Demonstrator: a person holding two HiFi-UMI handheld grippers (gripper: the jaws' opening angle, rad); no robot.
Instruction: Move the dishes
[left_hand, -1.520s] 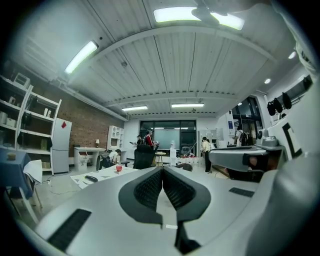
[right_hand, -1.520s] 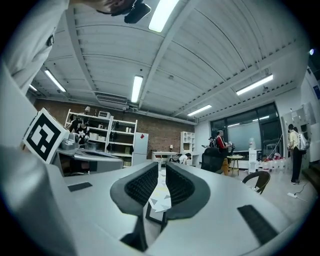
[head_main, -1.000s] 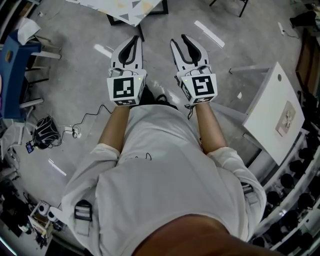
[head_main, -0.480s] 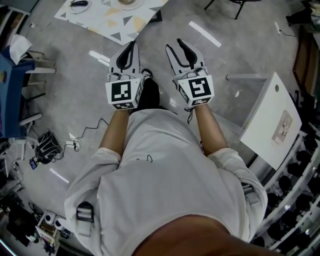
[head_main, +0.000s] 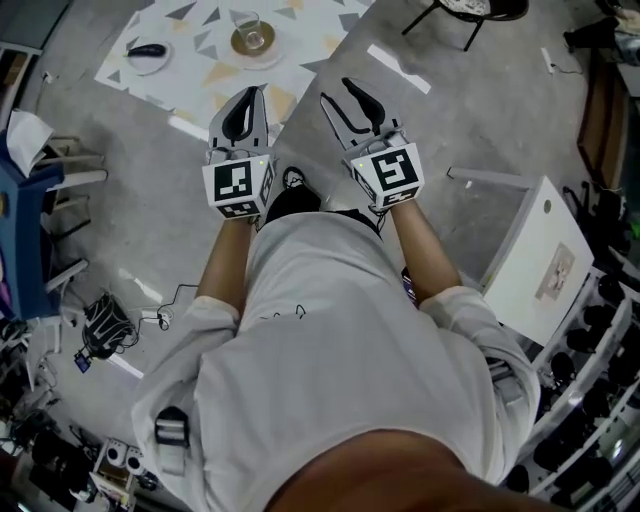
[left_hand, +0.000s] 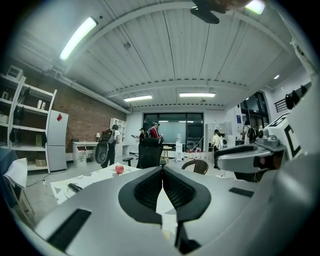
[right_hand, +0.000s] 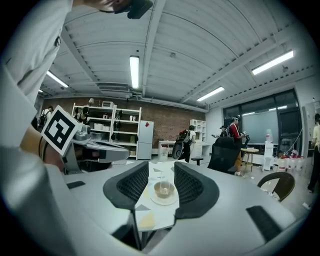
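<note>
A table with a triangle-patterned top (head_main: 205, 25) stands ahead at the top of the head view. On it, a clear glass cup on a tan saucer (head_main: 250, 38) and a small white plate with a dark object (head_main: 148, 52). Both grippers are held out level in the air, short of the table's edge. My left gripper (head_main: 256, 95) is shut and empty, its tips touching (left_hand: 162, 170). My right gripper (head_main: 346, 96) is open and has just been opening; nothing is between its jaws. The cup and saucer (right_hand: 164, 190) show far off through their gap.
A white side table (head_main: 545, 240) stands at the right, a blue chair (head_main: 20, 200) at the left, and cables (head_main: 105, 325) lie on the grey floor. A red ball-like thing (left_hand: 119, 169) sits on the patterned table. Office chairs and several people are farther back.
The person has walked forward, and the patterned table with its dishes has come into view. Both grippers have moved toward it. The right jaws stand wider apart.
</note>
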